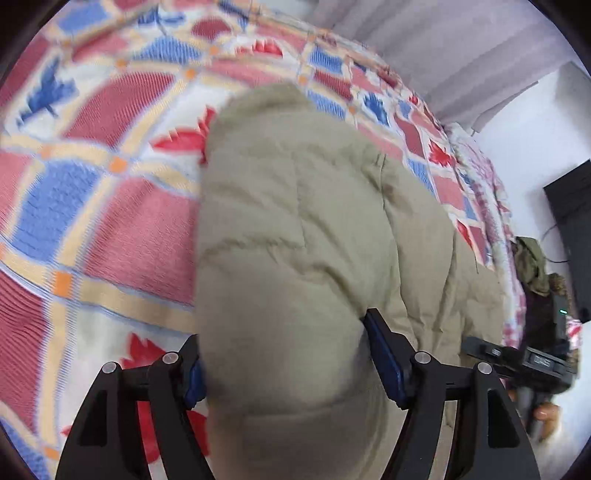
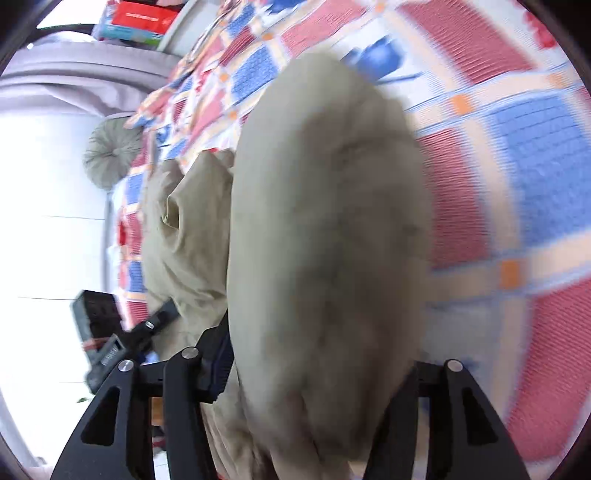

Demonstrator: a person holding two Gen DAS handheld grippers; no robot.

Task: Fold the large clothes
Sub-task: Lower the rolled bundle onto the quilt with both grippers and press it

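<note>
On patterned blanket (image 1: 110, 229), khaki coat (image 1: 295, 229), round cushion (image 2: 110, 147) rightward

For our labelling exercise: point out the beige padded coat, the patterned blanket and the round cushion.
beige padded coat (image 1: 295, 221): left wrist view, quilted middle.
patterned blanket (image 1: 110, 221): left wrist view, bare red patch.
round cushion (image 2: 110, 151): right wrist view, centre.

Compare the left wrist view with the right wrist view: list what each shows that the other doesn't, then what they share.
Left wrist only: a dark screen against the white wall and a heap of olive clothes past the bed's edge.

Right wrist only: a round grey cushion and a red box beyond the bed.

Both: the beige padded jacket bulging between the claw fingers, lying on the patterned blanket. Each view also catches the other claw: the right claw, and the left claw.
</note>
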